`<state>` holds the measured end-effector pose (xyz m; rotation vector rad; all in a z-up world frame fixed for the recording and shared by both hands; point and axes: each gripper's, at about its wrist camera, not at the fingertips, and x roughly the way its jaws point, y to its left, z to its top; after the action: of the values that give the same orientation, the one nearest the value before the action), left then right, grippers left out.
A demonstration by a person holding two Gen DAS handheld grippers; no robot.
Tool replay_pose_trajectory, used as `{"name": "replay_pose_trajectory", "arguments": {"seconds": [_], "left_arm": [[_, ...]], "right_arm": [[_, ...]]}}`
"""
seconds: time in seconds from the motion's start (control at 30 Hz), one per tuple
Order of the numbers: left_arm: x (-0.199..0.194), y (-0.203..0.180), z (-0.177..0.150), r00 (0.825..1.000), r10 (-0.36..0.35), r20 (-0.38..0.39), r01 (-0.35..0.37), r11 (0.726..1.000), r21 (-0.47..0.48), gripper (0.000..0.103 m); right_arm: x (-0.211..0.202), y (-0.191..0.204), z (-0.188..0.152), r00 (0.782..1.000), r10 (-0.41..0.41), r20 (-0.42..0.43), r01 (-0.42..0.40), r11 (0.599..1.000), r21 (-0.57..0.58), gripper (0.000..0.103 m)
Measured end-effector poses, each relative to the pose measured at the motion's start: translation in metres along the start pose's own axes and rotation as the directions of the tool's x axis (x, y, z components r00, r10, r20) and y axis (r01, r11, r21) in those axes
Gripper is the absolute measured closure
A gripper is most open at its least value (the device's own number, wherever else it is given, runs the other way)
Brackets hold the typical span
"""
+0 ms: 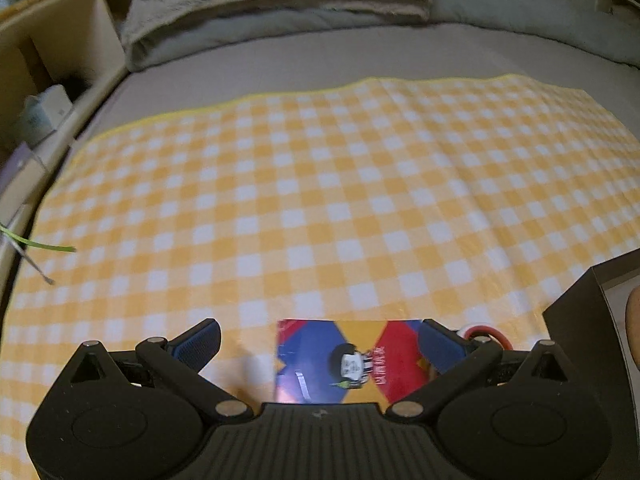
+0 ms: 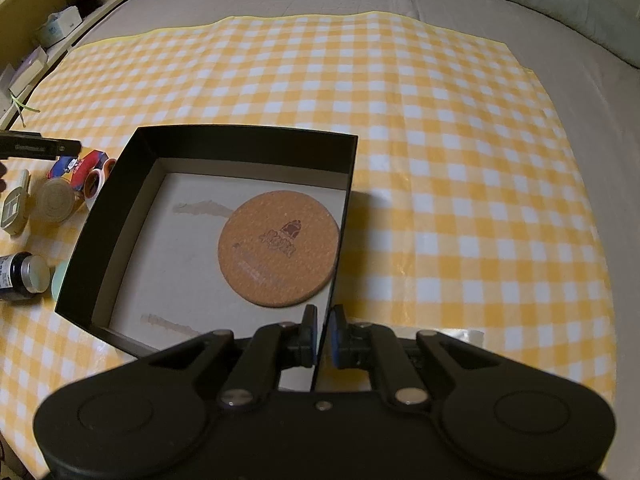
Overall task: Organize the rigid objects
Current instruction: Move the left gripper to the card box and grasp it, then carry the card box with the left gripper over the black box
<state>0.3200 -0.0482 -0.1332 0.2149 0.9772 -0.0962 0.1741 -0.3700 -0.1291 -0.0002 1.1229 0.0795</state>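
Hovering: left claw (image 1: 320,346) wide open astride colourful box (image 1: 344,360) | right claw (image 2: 322,338) clamped on black box (image 2: 248,136) wall

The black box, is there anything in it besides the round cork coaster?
No, the black box holds only the cork coaster; the rest of its pale floor lies bare.

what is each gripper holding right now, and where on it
Right gripper: shut on the black box, pinching its near right wall. Left gripper: open, holding nothing.
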Motion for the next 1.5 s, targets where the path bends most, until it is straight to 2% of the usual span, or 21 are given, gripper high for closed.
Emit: {"name": "replay_pose_trajectory", "arguments": {"seconds": [0.2,0.3,0.53,0.77,0.9,1.03,1.13,1.3,1.5], "left_arm": [[0.015,-0.018,0.0,0.999,-0.027,-0.041,0.029,0.998,0.053,0.0],[0.024,-0.021,-0.003,0.997,0.005,-0.076,0.001,0.997,0.082,0.0],[0.03,0.001,-0.008,0.991,-0.067,-0.118,0.062,0.997,-0.05,0.0],[0.024,0.001,-0.012,0.995,-0.031,-0.092,0.028,0.999,-0.038,0.0],[0.033,-0.009,-0.012,0.989,-0.03,-0.142,0.03,1.0,-0.006,0.002],[0.038,-0.019,-0.012,0.99,0.003,-0.142,0.0,1.0,0.023,0.009],[0.04,-0.02,-0.009,0.991,0.004,-0.132,-0.002,1.0,0.012,0.014],[0.043,-0.024,0.001,0.991,-0.012,-0.134,0.015,1.0,0.022,0.014],[0.024,0.009,0.006,0.99,-0.036,-0.133,0.028,0.998,-0.063,0.014]], "right_arm": [[0.002,0.0,-0.001,1.0,0.008,-0.012,-0.008,1.0,-0.002,0.096],[0.003,0.0,0.0,1.0,0.009,-0.017,-0.009,1.0,-0.003,0.096],[0.004,0.0,0.002,1.0,0.003,-0.02,-0.003,1.0,-0.005,0.096],[0.004,0.0,0.002,1.0,0.001,-0.02,-0.001,1.0,-0.007,0.096],[0.003,0.0,0.002,1.0,0.001,-0.02,-0.001,1.0,-0.009,0.096],[0.003,0.0,0.002,1.0,0.003,-0.02,-0.004,1.0,-0.01,0.096],[0.002,0.0,0.002,1.0,0.004,-0.018,-0.005,1.0,-0.008,0.096],[0.002,-0.001,0.002,1.0,0.003,-0.018,-0.003,1.0,-0.01,0.096],[0.001,-0.002,0.003,1.0,0.002,-0.019,-0.002,1.0,-0.011,0.096]]}}
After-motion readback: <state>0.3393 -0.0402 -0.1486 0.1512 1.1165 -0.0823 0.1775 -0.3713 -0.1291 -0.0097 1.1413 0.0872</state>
